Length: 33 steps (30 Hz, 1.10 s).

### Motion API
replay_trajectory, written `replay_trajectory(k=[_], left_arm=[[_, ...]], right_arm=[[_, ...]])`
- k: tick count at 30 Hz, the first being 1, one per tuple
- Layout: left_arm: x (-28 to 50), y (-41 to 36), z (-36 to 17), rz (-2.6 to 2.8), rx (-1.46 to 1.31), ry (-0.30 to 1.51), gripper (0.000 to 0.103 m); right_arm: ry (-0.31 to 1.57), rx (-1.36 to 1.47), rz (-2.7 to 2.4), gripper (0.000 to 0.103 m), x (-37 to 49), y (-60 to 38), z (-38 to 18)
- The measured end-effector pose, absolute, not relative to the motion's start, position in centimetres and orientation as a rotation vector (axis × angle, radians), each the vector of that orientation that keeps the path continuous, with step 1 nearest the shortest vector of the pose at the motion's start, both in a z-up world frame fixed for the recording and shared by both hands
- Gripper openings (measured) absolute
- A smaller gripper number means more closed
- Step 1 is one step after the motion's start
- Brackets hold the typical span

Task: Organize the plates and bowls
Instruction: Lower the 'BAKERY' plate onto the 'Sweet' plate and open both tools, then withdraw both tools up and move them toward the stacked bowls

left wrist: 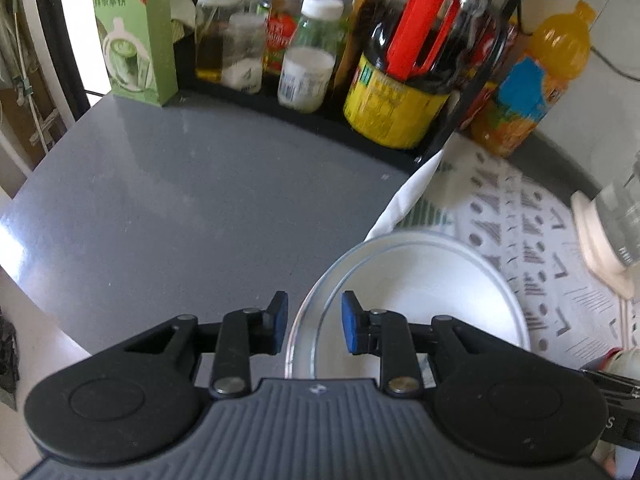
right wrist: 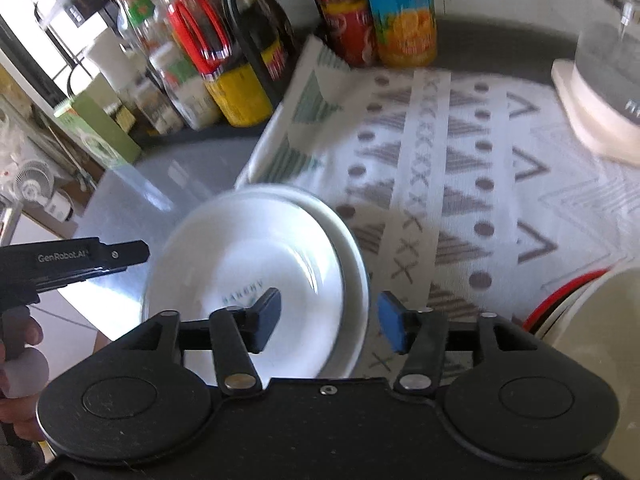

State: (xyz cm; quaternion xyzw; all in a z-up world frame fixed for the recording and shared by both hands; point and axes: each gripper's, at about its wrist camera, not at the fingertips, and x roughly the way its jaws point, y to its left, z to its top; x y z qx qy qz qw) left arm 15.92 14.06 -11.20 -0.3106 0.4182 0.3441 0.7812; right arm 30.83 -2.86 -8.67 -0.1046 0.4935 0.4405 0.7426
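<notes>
1. The left gripper (left wrist: 314, 322) has its blue-padded fingers spread to a moderate gap, with the left rim of the stacked white plates (left wrist: 420, 292) passing between them; neither pad visibly presses the rim, so they hold nothing.
2. The right gripper (right wrist: 328, 322) has its fingers spread wide. Its left finger (right wrist: 266, 322) hangs over the well of the top plate (right wrist: 248, 264), and its right finger (right wrist: 394, 326) sits just outside the stack's right rim, over the cloth; no contact shows.
3. In the right wrist view the top plate, with faint lettering in its well, rests nested in a second white plate (right wrist: 352, 264) beneath it.
4. The stack lies at the left edge of a patterned cloth (right wrist: 460, 184), partly on the bare grey counter (left wrist: 180, 200).
5. The cloth's left edge is folded up near the counter's back.
6. Along the back edge of the counter stands a row of bottles and jars on a black tray (left wrist: 248, 96): a green carton (left wrist: 134, 36) at the left end, a white-capped bottle (left wrist: 308, 60), a dark bottle with a red handle and yellow label (left wrist: 412, 76), and an orange drink bottle (left wrist: 536, 80) at the right.
7. A glass kettle on a cream base (right wrist: 600, 80) stands on the cloth towards the counter's right side.
8. The left gripper's body and the hand (right wrist: 20, 356) holding it show at the left edge of the right wrist view.
</notes>
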Motion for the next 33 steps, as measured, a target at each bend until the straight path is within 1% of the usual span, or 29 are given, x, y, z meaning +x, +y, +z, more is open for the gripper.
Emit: replay_trajectory(k=[1, 3, 4, 5, 6, 8, 9, 11, 12, 14, 18, 21, 33], left_arm=[[16.0, 14.1, -10.8, 0.740, -0.670, 0.896, 0.029], [16.1, 13.9, -9.9, 0.740, -0.664, 0.878, 0.035], [16.2, 13.8, -9.5, 0.738, -0.660, 0.870, 0.040], [16.3, 13.7, -9.1, 0.736, -0.655, 0.863, 0.046], [16.5, 13.6, -8.7, 0.734, -0.647, 0.854, 0.049], [16.7, 13.4, -7.9, 0.739, -0.627, 0.833, 0.062], [16.8, 13.4, -7.3, 0.741, -0.619, 0.816, 0.067], [17.0, 13.3, -6.5, 0.729, -0.613, 0.785, 0.083], [17.1, 13.1, -6.0, 0.717, -0.611, 0.771, 0.084], [17.5, 12.9, -5.4, 0.699, -0.613, 0.767, 0.085], [18.4, 12.1, -4.5, 0.661, -0.616, 0.761, 0.087], [19.5, 11.0, -4.1, 0.620, -0.586, 0.768, 0.091], [24.5, 6.4, -4.0, 0.420, -0.532, 0.815, 0.091]], right_arm=[[1.065, -0.224, 0.968, 0.062, 30.9, -3.0, -8.2], [1.031, -0.212, 0.967, 0.070, 31.0, -3.3, -7.1], [1.019, -0.205, 0.965, 0.072, 31.1, -3.4, -6.7], [1.004, -0.198, 0.962, 0.080, 31.2, -3.6, -6.3], [0.986, -0.189, 0.956, 0.085, 31.4, -4.0, -5.8], [0.954, -0.180, 0.942, 0.088, 31.7, -4.5, -5.1], [0.942, -0.177, 0.937, 0.091, 31.8, -4.7, -4.7], [0.917, -0.167, 0.922, 0.096, 32.1, -5.2, -4.0], [0.906, -0.162, 0.915, 0.098, 32.2, -5.5, -3.8], [0.886, -0.154, 0.897, 0.099, 32.4, -6.1, -3.4], [0.857, -0.122, 0.860, 0.100, 33.0, -7.8, -2.6], [0.828, -0.117, 0.835, 0.100, 33.2, -9.3, -2.0], [0.807, -0.046, 0.695, 0.100, 35.1, -15.2, -1.7]])
